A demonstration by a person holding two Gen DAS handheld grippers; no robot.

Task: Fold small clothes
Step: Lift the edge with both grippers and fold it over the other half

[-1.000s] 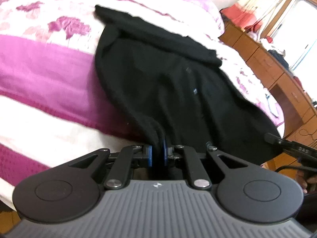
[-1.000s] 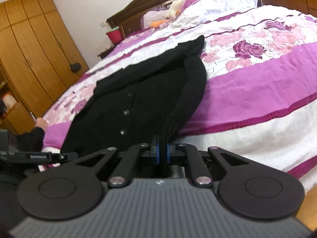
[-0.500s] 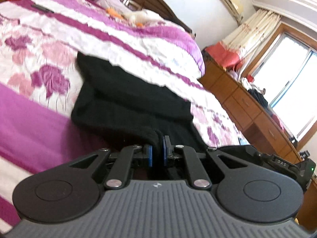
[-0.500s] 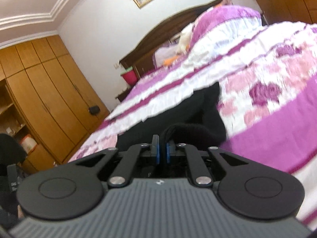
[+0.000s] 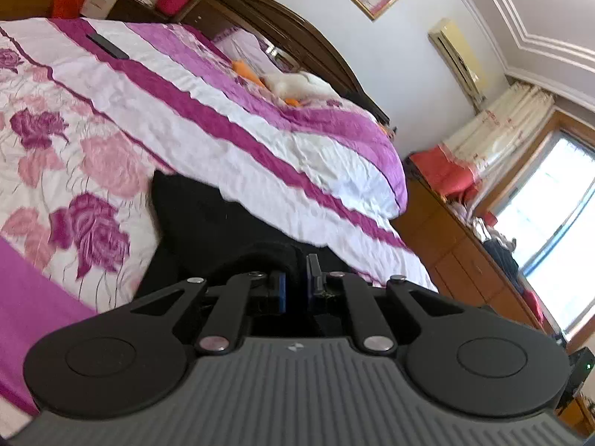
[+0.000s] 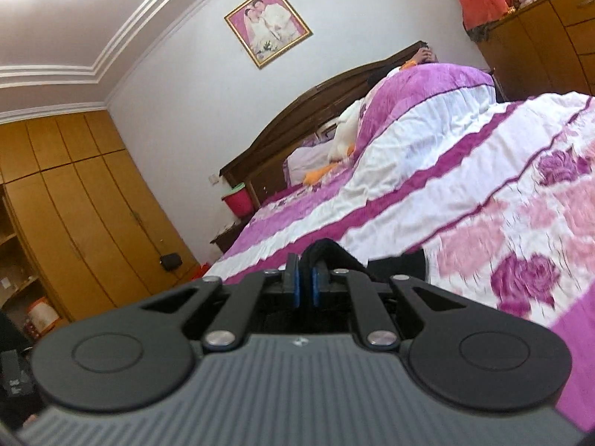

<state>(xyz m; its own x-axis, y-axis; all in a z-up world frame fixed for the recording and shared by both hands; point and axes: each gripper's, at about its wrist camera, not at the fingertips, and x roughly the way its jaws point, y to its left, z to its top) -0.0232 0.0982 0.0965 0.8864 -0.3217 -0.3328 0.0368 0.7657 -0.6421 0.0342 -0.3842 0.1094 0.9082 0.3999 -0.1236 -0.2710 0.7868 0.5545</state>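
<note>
Left gripper (image 5: 296,278) and right gripper (image 6: 305,277) each pinch a fold of the black garment (image 5: 208,223), which trails onto the floral bed (image 5: 111,137).

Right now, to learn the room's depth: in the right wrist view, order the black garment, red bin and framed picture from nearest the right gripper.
1. black garment, pinched in the right gripper.
2. red bin, left, beside the headboard.
3. framed picture, high on the back wall.
</note>
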